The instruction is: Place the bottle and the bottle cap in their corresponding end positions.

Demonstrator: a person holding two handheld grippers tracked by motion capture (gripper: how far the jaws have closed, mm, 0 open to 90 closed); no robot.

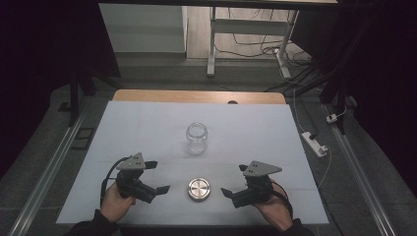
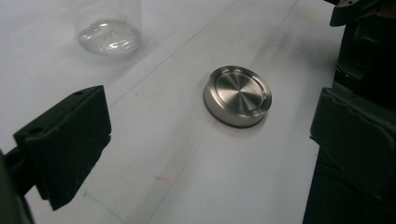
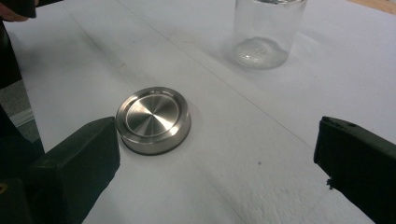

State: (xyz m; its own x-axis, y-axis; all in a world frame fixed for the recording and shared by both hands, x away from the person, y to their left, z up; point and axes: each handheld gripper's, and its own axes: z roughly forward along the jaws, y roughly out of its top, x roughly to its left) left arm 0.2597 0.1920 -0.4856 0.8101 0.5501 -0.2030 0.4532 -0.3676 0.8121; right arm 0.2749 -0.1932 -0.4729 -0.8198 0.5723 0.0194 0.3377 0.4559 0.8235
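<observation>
Centrally, unmarked steel lid [image 1: 199,189] btwn both open grippers (jar [image 1: 196,138] beyond).

High view: dim overall, dark vignette at both sides & corners; white sheet [image 1: 147,128] is the brightest area, evenly lit, w/ soft weak shadows. Floor strip beyond the sheet is lit too. Metal lid [image 1: 199,189] catches a mild sheen. Both gripper views are brighter, w/ a cool tint. Lid [image 2: 237,95] is sharp, radial glare on top, thin shadow at its base. Glass jar [image 3: 267,30] beyond the lid is soft, w/ specular spots at its bottom. Near black jaws are blurry, underexposed.
</observation>
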